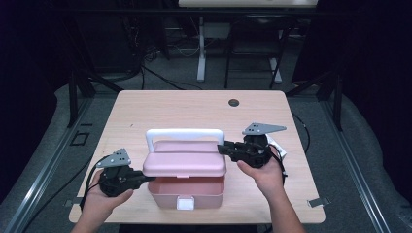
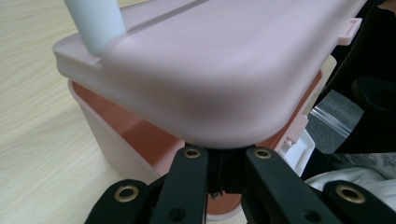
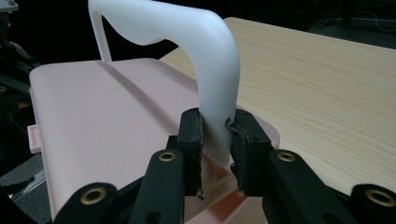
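Clamping white handle point(image 3: 212, 84), right gripper point(image 3: 215, 135); lid point(image 1: 184, 162) edge raised

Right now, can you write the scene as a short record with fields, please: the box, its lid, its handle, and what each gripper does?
box: pink box near the front edge of the wooden table, white latch on its front
lid: pink lid raised at the front, interior visible below it
handle: white handle standing upright
left gripper: left gripper at the lid's left front corner, jaws under the lid edge, close together
right gripper: right gripper closed on the handle's post
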A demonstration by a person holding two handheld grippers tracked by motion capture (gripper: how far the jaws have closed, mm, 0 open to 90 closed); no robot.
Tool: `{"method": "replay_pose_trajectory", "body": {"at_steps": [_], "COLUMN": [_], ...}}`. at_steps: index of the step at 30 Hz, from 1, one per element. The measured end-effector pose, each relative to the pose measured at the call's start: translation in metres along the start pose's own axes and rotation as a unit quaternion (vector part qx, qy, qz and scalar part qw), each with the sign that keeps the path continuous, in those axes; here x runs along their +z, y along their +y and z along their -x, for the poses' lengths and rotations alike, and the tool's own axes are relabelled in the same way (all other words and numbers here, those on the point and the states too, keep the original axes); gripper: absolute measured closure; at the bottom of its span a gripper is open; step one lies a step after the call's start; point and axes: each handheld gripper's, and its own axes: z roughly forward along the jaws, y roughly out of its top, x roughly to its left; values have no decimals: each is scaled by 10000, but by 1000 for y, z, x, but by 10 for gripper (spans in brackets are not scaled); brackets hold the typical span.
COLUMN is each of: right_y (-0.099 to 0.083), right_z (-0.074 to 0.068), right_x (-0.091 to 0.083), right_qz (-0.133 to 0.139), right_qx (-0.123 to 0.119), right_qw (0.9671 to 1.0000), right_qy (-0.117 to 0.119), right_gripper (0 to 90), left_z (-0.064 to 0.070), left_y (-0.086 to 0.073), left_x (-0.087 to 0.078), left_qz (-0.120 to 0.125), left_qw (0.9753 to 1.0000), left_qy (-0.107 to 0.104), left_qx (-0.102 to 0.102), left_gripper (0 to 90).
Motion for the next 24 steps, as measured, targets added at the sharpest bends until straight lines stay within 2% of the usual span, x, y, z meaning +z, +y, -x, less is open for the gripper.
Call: {"method": "replay_pose_trajectory", "body": {"at_steps": [4,10,15,18,24], "right_y": [0,1,1,0,-7], "right_z": [0,-2,-1,0,-2], "right_x": [0,-9,-18,-21,-26], "right_qz": [3,156,215,238,249], "right_qx": [-15,-116,-96,-97,-80], "right_qw": [10000,9996,9989,9980,9974], "right_qy": [-19,-216,-414,-583,-670], "right_gripper": [736,708,677,681,726], "left_z": [0,1,1,0,-1], "left_y": [0,0,2,4,11], "left_x": [-2,-1,-2,-3,-6], "left_qz": [16,-14,67,87,155], "left_qw": [10000,10000,10000,9999,9998], "left_qy": [28,69,65,54,89], "left_qx": [13,15,7,29,72], "left_gripper": [893,893,884,877,877]}}
